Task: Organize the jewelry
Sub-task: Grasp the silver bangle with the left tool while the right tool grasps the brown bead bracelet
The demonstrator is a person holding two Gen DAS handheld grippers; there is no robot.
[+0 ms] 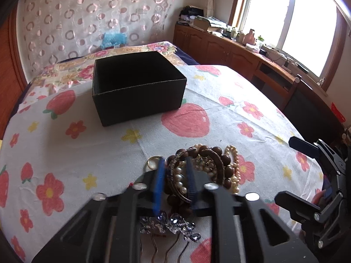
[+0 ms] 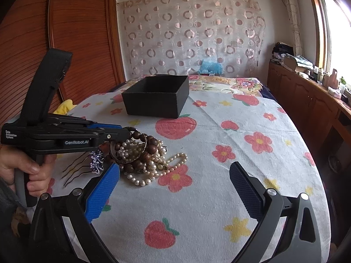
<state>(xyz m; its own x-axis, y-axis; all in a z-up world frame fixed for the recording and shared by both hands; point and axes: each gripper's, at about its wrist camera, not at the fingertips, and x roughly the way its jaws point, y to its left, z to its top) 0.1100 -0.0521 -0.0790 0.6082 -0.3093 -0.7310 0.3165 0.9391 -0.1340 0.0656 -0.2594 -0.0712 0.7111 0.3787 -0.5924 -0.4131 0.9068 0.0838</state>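
Observation:
A pile of jewelry lies on the strawberry-print cloth: wooden bead bracelets [image 1: 219, 162], pearl strands [image 2: 158, 164], a patterned bangle [image 1: 173, 168], a gold ring [image 1: 153, 161] and a crystal hair comb [image 1: 169, 224]. My left gripper [image 1: 175, 175] has its blue-padded fingers closed narrowly around the bangle and beads at the pile; it also shows in the right wrist view [image 2: 122, 131]. An open black box [image 1: 136, 87] stands farther back, also seen in the right wrist view [image 2: 158, 96]. My right gripper [image 2: 175, 188] is wide open and empty, to the right of the pile.
A bed with floral bedding [image 2: 219, 83] lies behind the table. A wooden cabinet with clutter [image 1: 230, 43] runs under the window on the right. A wooden wardrobe [image 2: 65, 32] stands at the left. The table edge [image 2: 318, 153] curves away on the right.

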